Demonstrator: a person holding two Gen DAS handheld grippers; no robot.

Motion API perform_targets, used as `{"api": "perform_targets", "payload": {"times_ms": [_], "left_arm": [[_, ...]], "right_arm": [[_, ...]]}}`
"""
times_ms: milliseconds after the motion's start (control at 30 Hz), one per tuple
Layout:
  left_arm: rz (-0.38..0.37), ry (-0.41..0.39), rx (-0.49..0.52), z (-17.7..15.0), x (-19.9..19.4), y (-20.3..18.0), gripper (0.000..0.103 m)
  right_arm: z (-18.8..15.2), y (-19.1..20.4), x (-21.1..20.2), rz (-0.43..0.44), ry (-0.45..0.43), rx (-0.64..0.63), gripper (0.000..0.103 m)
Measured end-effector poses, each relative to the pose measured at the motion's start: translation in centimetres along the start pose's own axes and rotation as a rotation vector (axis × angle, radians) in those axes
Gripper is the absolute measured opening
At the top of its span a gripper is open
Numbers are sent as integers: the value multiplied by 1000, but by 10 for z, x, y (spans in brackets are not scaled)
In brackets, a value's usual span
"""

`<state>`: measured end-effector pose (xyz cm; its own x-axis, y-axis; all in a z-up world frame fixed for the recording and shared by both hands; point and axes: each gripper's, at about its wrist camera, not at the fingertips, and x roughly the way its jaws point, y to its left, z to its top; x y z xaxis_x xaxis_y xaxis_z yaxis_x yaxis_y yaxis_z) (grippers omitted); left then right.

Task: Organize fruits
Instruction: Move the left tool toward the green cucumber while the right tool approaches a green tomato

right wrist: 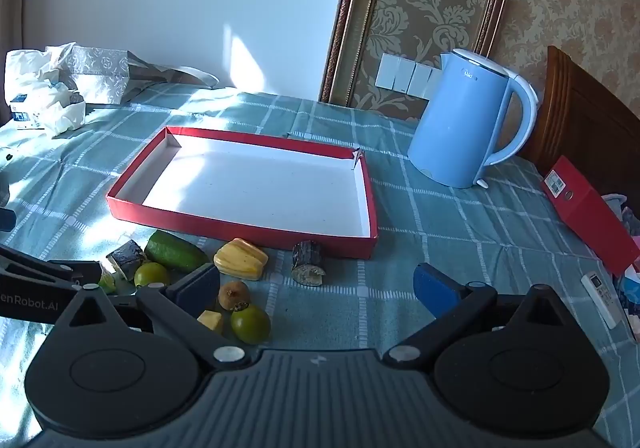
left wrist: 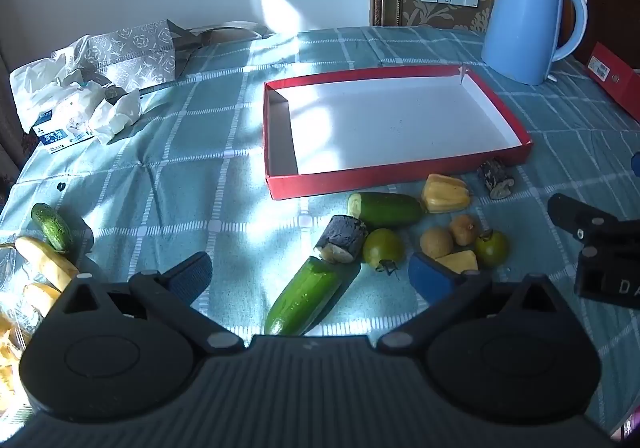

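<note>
A shallow red box (left wrist: 400, 176) with a white inside lies empty on the checked cloth. Produce is strewn in front of it: a long cucumber (left wrist: 308, 296), a shorter cucumber piece (left wrist: 384, 208), a dark cane chunk (left wrist: 342, 238), two green tomatoes (left wrist: 382, 248), a ribbed yellow fruit (left wrist: 446, 194), two small brown fruits (left wrist: 436, 242) and a dark log piece (left wrist: 496, 178). My left gripper (left wrist: 310, 270) hangs open over the long cucumber, holding nothing. My right gripper (right wrist: 316, 286) is open above bare cloth, just right of a green tomato (right wrist: 250, 324) and near the log piece (right wrist: 308, 262).
A blue kettle (right wrist: 464, 128) stands behind the red box (right wrist: 240, 224) at the right. A red folder (right wrist: 588, 208) and a remote (right wrist: 600, 298) lie at the right edge. Tissues and a grey bag (left wrist: 132, 52) fill the far left. A small cucumber (left wrist: 52, 226) and yellow fruit pieces (left wrist: 44, 264) lie near left.
</note>
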<state>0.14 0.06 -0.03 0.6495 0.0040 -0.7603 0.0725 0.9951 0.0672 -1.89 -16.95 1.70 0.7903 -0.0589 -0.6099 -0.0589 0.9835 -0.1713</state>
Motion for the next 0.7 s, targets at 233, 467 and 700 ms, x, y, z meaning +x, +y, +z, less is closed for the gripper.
{"api": "perform_targets", "payload": {"times_ms": [233,467,700], "left_arm": [[2,-19,6,-2,-3,2,103],[2,-22,5,-2,-2,-1,103],[-5,-16,0,-3,3,2,103]], "right_arm": [[0,0,0,-8,-8,-2,103],[0,2,0,-5,2,3,103],[-2,-3,10,-8,35,21,103]]}}
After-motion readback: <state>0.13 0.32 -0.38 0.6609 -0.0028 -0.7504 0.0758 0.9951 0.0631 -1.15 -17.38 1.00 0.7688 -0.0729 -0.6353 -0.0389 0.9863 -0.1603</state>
